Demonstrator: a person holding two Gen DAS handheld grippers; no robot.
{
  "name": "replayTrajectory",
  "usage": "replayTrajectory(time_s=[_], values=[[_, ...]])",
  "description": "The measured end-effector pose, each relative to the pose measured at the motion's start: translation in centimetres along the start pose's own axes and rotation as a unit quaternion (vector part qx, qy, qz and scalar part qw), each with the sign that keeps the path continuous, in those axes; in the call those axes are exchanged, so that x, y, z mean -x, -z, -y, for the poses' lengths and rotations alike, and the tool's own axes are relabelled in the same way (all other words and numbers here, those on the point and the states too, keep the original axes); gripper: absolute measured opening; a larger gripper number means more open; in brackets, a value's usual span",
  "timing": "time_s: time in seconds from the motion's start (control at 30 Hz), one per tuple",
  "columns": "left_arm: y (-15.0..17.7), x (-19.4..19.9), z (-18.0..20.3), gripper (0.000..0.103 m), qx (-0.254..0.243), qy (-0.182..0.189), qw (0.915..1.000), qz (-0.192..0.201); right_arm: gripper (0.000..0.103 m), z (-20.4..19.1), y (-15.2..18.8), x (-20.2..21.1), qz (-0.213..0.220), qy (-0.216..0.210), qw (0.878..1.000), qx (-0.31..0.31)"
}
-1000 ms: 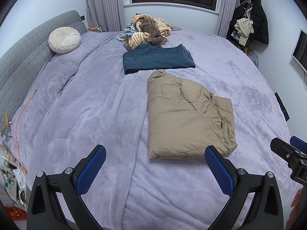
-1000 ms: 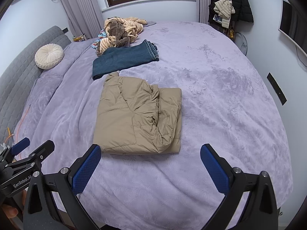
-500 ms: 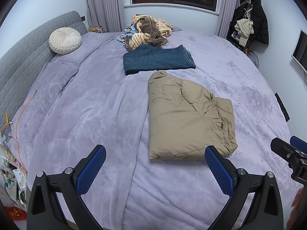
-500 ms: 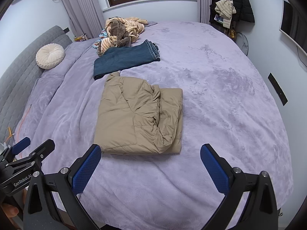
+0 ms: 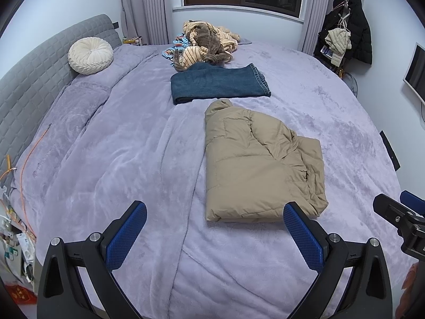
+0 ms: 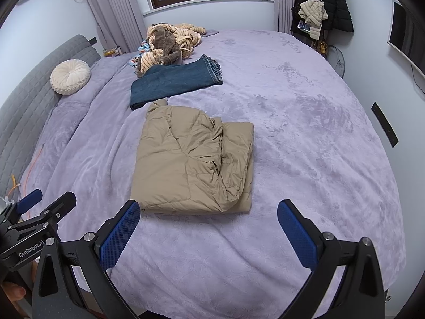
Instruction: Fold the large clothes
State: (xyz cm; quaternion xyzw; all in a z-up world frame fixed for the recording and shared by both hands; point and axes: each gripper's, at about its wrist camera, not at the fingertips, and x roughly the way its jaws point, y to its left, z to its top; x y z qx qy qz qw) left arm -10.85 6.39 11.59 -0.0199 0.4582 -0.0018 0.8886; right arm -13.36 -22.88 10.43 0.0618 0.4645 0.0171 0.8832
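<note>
Both your grippers hang above the near edge of the bed [image 5: 111, 143], fingers spread wide and holding nothing. From the left gripper [image 5: 215, 228] the tan jacket [image 5: 255, 164] lies just ahead, a little toward the right finger; from the right gripper [image 6: 209, 226] it sits ahead and toward the left finger [image 6: 119, 236]. It looks folded already: a neat block, with one puffy lip curling along its right side. If you want it tidier, I'd say come down low on that lip, pinch only the top layer, and press it flat rather than drag the whole bundle. Otherwise leave it and go past it for the next piece.

Count with me: one jacket folded, one pair of jeans [image 5: 217, 85] folded just beyond it, touching or nearly touching its far tip. Past those, one loose pile [image 5: 207, 42] of striped and brown clothes, too tangled to count. One round cushion [image 5: 90, 55] far off to the left, by the headboard. Two grippers, four blue fingers.
</note>
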Motion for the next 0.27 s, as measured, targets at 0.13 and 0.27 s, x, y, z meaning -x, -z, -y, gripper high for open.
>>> replayTrajectory(time_s=[0.13, 0.27], values=[[0.09, 0.23, 0.02, 0.103, -0.002, 0.002, 1.0, 0.006, 0.103, -0.43, -0.02, -0.09, -0.003, 0.0, 1.0, 0.001], [0.23, 0.38, 0.11, 0.103, 0.0, 0.003, 1.0, 0.006, 0.103, -0.9, 0.11, -0.01, -0.004, 0.0, 1.0, 0.004]])
